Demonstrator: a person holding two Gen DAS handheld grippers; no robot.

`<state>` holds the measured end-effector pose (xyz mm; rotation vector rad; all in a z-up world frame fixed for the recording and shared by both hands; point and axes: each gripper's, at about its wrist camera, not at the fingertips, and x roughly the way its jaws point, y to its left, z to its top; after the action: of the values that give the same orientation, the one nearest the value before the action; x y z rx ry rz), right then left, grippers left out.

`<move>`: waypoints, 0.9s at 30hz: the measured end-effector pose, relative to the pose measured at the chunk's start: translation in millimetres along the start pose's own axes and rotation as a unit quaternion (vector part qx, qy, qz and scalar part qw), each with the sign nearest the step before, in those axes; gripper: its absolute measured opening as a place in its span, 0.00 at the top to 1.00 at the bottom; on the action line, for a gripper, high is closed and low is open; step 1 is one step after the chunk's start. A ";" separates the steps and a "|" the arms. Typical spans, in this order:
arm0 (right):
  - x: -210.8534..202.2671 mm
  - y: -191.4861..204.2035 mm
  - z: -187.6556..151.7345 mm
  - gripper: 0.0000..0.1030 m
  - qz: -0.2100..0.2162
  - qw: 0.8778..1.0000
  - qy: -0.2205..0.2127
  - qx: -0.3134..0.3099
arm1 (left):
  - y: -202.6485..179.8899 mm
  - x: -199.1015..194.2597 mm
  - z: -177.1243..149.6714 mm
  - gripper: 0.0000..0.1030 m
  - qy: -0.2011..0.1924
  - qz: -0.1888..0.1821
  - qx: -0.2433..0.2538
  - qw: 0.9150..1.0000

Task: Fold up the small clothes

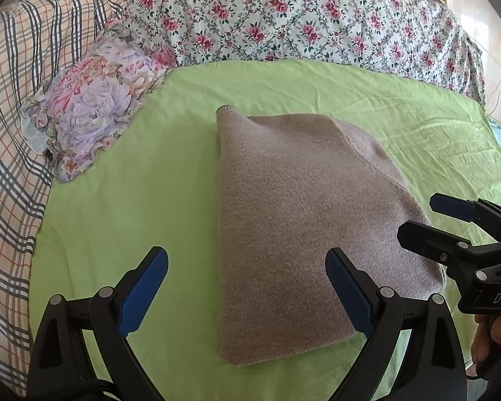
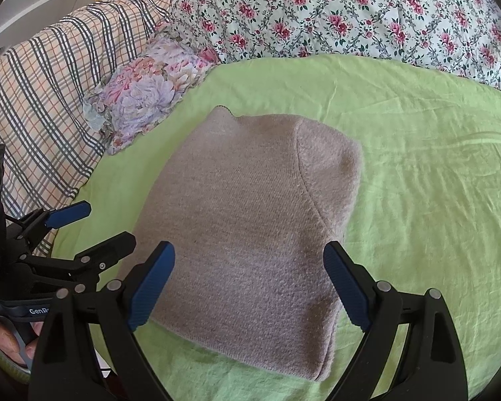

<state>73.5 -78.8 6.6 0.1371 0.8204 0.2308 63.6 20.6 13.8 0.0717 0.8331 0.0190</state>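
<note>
The folded garment [image 1: 294, 220] lies on the sheet [image 1: 123, 200] over the bed, with a small pillow [image 1: 93, 100] behind it to the left, 2 quilts [image 1: 284, 16] behind those, and the left gripper [image 1: 247, 287] and right gripper [image 2: 248, 284] at its near edge.

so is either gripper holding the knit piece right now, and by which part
Nothing is held. The left gripper and right gripper both have their jaws wide open above the folded beige knit garment, which lies free on the green sheet.
</note>
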 end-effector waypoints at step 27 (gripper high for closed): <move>12.2 -15.1 13.8 0.12 -0.002 1.000 -0.001 0.005 | 6.9 17.1 20.3 0.07 -0.001 0.013 -0.010 1.000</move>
<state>94.0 -90.8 4.2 0.1448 0.8199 0.2237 90.3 27.1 15.3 0.0647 0.8303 0.0520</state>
